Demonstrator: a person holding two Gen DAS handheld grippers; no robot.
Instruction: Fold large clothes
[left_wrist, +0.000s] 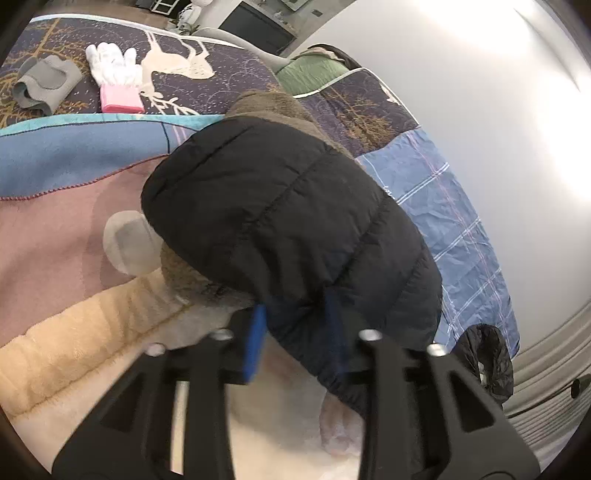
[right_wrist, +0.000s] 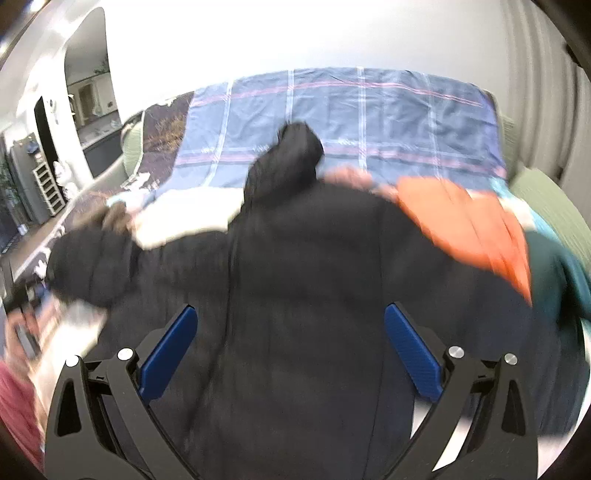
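The left gripper (left_wrist: 295, 328) is pinching a fold of the black puffer jacket (left_wrist: 288, 221) between its blue fingers (left_wrist: 255, 343), low in the frame's centre. The right gripper (right_wrist: 291, 350) is hovering with fingers (right_wrist: 170, 354) spread apart over the jacket lying across the bed (right_wrist: 332, 110).

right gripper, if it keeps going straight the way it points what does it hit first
Most likely the black puffer jacket, which fills the space between and beyond the open right gripper. Depth is unclear in the blur; the blue plaid sheet lies farther off.

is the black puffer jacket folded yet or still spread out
Partly folded: the black puffer jacket lies spread across the bed, one sleeve doubled over.
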